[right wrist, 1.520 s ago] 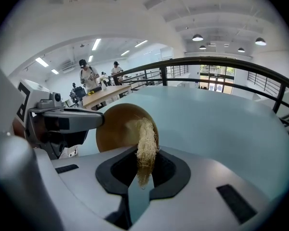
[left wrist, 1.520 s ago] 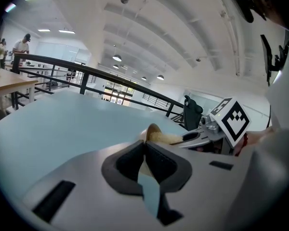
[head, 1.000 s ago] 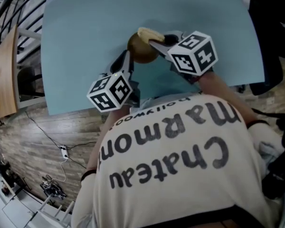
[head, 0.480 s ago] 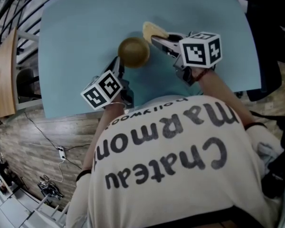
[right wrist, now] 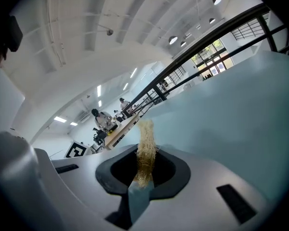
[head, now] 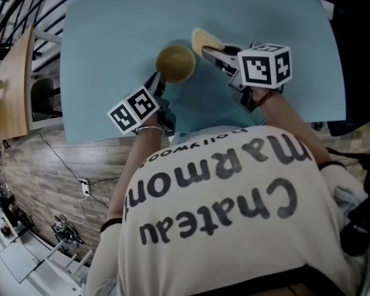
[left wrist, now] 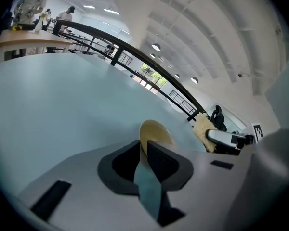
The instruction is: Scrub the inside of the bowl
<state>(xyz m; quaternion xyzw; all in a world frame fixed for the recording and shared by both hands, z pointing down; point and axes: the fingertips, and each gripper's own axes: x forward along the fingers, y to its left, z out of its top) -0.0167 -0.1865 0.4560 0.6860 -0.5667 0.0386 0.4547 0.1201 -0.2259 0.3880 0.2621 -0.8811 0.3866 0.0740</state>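
- My left tool [head: 155,84] is at the near-left rim of the bowl [head: 175,63]. Seen from the head view, its marker cube lies closer to me than the bowl does.
- In the left gripper view the left tool [left wrist: 145,150] has just been opening. The two pads now stand a narrow slit apart, with the blue desk [left wrist: 62,100] showing through the slit.
- The thin rim of the bowl [left wrist: 154,131] sits in that slit at the tips. I see no pad pressing on it, so I count this tool as spread, though only slightly.
- The bowl is yellowish-brown and stands upright on the desk [head: 111,29], mouth up, roughly midway between my two tools.
- My right tool [head: 214,54] is pinching the scrubber [head: 205,40], a pale, straw-coloured fibrous pad.
- In the right gripper view the right tool [right wrist: 145,166] has its pads pressed onto the scrubber [right wrist: 146,146], whose fibres stick out past the tips.
- The scrubber is outside the bowl, just beside its far-right rim. I cannot tell whether the two touch.
- The right tool comes in from the right, its marker cube well clear of the bowl.
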